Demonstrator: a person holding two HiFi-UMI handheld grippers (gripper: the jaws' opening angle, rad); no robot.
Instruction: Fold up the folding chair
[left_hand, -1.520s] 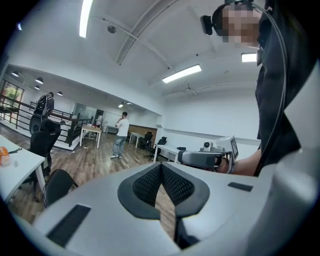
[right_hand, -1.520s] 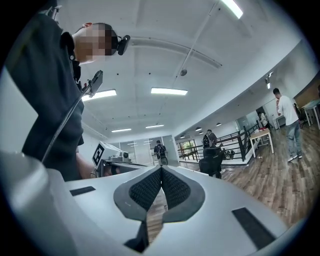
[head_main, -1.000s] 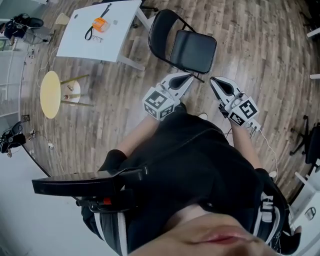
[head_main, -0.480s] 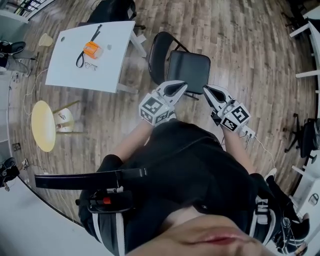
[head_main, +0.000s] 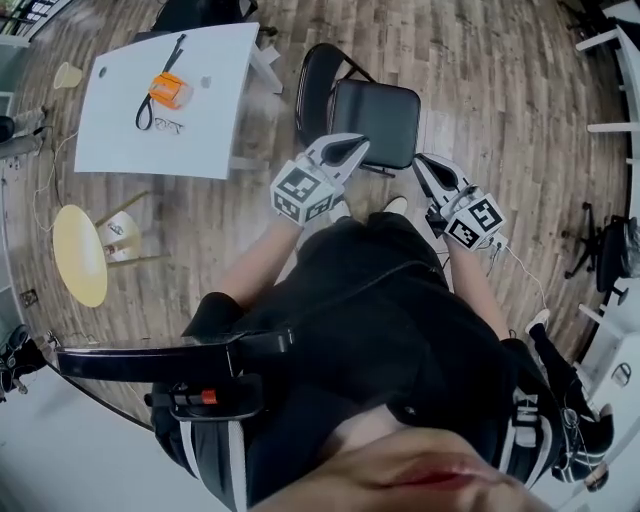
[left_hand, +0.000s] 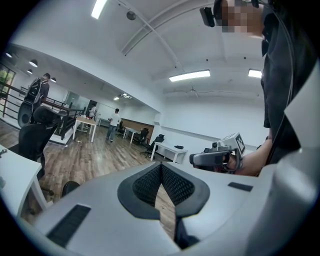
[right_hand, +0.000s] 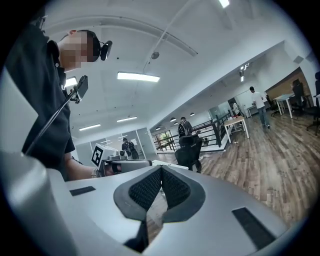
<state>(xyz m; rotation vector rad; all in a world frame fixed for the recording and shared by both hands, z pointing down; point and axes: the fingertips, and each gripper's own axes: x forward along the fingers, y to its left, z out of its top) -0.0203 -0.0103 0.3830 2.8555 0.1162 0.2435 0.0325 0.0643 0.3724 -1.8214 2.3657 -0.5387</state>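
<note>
Approach step: the folding chair stands unfolded. Left hand-held gripper and right hand-held gripper are closed, empty. Next, probably open onto the seat.

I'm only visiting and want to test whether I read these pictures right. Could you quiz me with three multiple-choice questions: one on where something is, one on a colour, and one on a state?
1. Where does the orange item lie?
A. on the white table
B. on the round yellow stool
C. on the floor

2. What colour is the folding chair?
A. white
B. black
C. yellow

3. How do the fingers of the left gripper stand?
A. shut, with nothing between them
B. closed on the chair's backrest
C. spread wide open

Answers:
1. A, because the head view shows the orange item resting on the tabletop.
2. B, because the seat and backrest are both black.
3. A, because the left gripper view shows its pads meeting with nothing between them.
</note>
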